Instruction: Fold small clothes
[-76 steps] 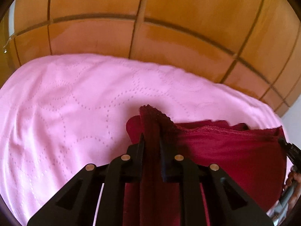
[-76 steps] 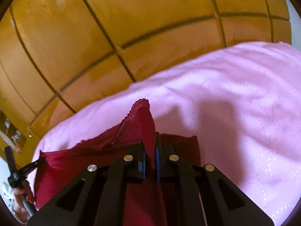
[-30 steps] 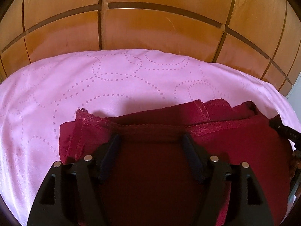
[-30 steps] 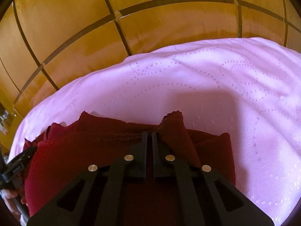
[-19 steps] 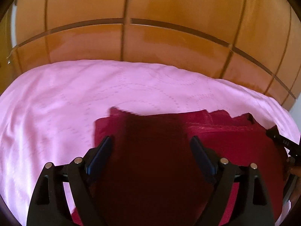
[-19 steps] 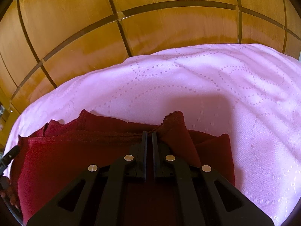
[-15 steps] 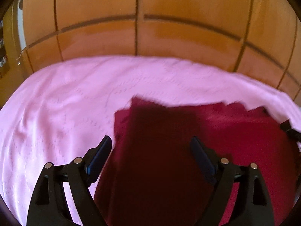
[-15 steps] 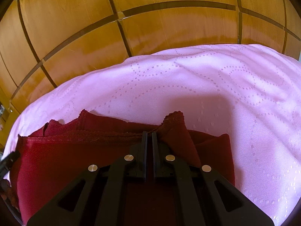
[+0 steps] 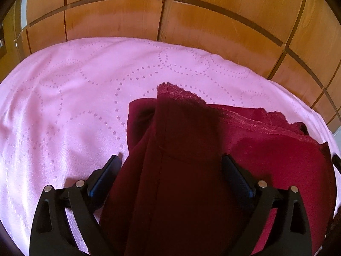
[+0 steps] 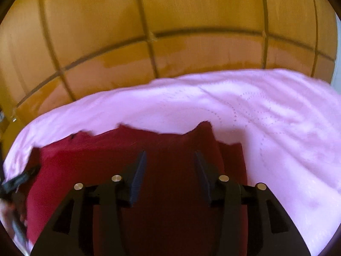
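Pink sheet [image 9: 64,106] carries the garment [image 9: 266,153]; with my left gripper [image 9: 170,170] and right gripper [image 10: 169,170] both opening, unclamped, the raised lace edge [image 9: 181,93] may snag a finger [image 9: 106,175] and unfold.

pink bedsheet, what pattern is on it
Looping lines of small dotted squares on the pink bedsheet, clearest in the left wrist view.

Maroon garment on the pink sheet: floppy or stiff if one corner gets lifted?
Probably floppy: the maroon garment lies in soft, overlapping folds. Likely light, since its lace-trimmed edge looks thin. It may slide, as the pink sheet looks smooth.
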A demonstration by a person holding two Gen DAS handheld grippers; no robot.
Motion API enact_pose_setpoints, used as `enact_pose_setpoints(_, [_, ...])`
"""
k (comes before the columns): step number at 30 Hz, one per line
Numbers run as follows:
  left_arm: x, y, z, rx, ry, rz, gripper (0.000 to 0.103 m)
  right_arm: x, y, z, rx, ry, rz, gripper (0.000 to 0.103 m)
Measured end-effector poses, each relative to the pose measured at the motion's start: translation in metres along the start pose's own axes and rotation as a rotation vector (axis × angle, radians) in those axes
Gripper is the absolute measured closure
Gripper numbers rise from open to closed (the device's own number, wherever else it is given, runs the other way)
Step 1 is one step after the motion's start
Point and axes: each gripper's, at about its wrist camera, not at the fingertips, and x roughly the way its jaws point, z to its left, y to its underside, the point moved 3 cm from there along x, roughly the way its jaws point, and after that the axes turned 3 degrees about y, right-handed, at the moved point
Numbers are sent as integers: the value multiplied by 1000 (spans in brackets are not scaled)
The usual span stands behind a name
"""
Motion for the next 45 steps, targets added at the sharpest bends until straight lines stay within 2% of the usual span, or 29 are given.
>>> enact_pose_setpoints(2, [-13, -3, 0, 14, 0, -29, 7, -22, 15, 8, -14, 4, 1, 58])
enact_pose_setpoints(5, [-48, -2, -18, 89, 17, -137, 7, -35, 42, 3, 50, -17, 43, 58])
enact_pose_setpoints(8, [-85, 14, -49, 218, 57, -223, 7, -32, 66, -6, 108, -28, 84, 58])
enact_pose_setpoints(11, [-108, 41, -78, 324, 108, -258, 7, -32, 71, -1, 90, -36, 59, 48])
enact_pose_setpoints(14, [-115, 66, -97, 353, 152, -238, 7, -29, 74, 8, 52, -20, 44, 38])
enact_pose_setpoints(16, [-111, 79, -107, 361, 189, -201, 7, -26, 76, 11, 26, 5, 23, 38])
enact_pose_setpoints(18, [-100, 87, -114, 379, 174, -158, 7, -27, 78, 14, 11, 20, 5, 37])
enact_pose_setpoints(21, [-79, 102, -116, 402, 128, -116, 6, -27, 79, 10, 28, -2, -13, 37])
enact_pose_setpoints(23, [-75, 108, -117, 406, 119, -114, 6, -29, 80, 8, 40, -17, -21, 37])
enact_pose_setpoints(39, [-78, 111, -110, 366, 139, -108, 5, -30, 82, 9, 41, -20, -39, 37])
enact_pose_setpoints(45, [-89, 110, -100, 288, 161, -104, 5, -32, 82, 9, 46, -36, -45, 33])
